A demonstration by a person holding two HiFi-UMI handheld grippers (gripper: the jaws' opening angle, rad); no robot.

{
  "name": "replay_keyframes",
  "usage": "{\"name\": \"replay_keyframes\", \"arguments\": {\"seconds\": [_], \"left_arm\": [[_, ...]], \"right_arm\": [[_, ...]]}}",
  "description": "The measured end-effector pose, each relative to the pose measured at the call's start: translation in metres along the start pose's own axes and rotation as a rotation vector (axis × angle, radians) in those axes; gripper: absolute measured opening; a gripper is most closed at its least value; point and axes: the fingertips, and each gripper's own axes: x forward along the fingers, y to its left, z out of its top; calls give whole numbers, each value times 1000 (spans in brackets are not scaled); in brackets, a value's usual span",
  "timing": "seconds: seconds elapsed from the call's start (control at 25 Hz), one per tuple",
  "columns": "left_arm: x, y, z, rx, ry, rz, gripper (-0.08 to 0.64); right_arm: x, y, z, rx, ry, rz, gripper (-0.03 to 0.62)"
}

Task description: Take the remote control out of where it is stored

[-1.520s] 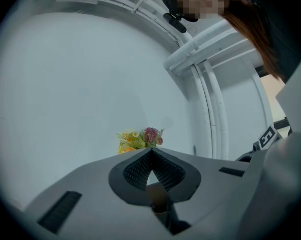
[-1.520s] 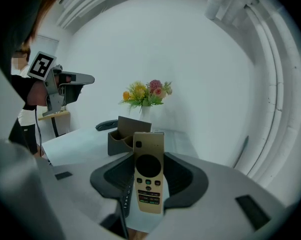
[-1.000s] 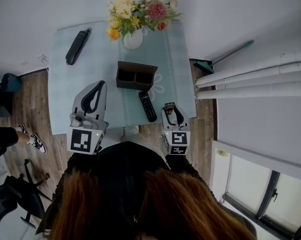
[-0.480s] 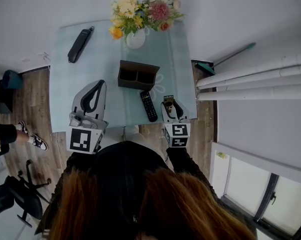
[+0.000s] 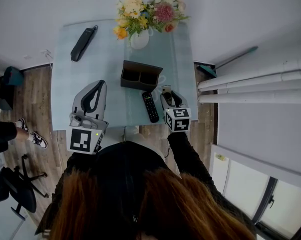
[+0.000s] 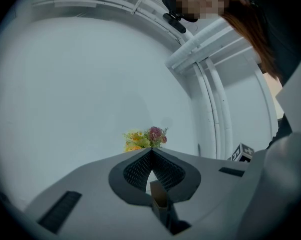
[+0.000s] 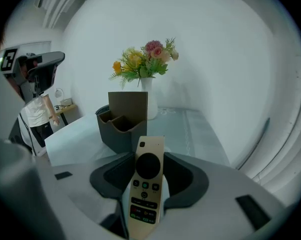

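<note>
The left gripper [image 5: 99,84] hovers over the near side of the table [image 5: 70,99], its jaws closed on nothing. The right gripper [image 7: 149,169] grips a pale remote control [image 7: 146,194] upright between its jaws, out of the holder [image 5: 140,76]. A black remote [image 5: 150,106] lies just before that holder. Farther back stand a vase of flowers [image 5: 140,39] and a black case [image 5: 83,44].

Remote control [image 7: 145,194]: slim, cream-coloured, dark round pad above small buttons. It is face up, pointing forward, and clamped between the jaws of the right gripper [image 7: 149,159]. It is clear of the dark two-compartment holder [image 7: 121,129] just ahead.
</note>
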Motion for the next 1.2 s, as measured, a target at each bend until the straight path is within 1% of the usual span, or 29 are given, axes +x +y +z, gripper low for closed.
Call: {"name": "replay_keyframes", "arguments": {"seconds": [0.12, 0.32, 0.4, 0.48, 0.52, 0.64, 0.8, 0.88, 1.04, 1.16, 1.2], "left_arm": [[-1, 2, -1, 0, 5, 5, 5], [-3, 4, -1, -4, 0, 18, 5], [-5, 4, -1, -4, 3, 20, 5], [-6, 6, -4, -3, 26, 26, 5], [-6, 6, -5, -3, 33, 27, 5], [-6, 6, -3, -4, 12, 26, 5], [-6, 6, -7, -3, 36, 27, 5], [-4, 5, -3, -5, 18, 23, 5], [-4, 4, -4, -7, 26, 20, 5], [-3, 4, -3, -7, 16, 14, 5], [-3, 4, -3, -6, 15, 13, 5]], "right_arm": [[19, 0, -6, 0, 49, 20, 190], [44, -1, -29, -3, 135, 42, 190], [48, -2, -35, -4, 153, 44, 190], [50, -1, -40, -10, 161, 45, 190], [51, -1, -41, -11, 162, 46, 190], [51, -1, -43, -6, 149, 45, 190], [51, -4, -41, -24, 124, 23, 191], [50, -4, -40, -37, 111, 23, 192], [42, -7, -34, -51, 61, -8, 192], [38, -6, -29, -50, 32, -15, 190], [36, -6, -28, -52, 27, -18, 175]]}}
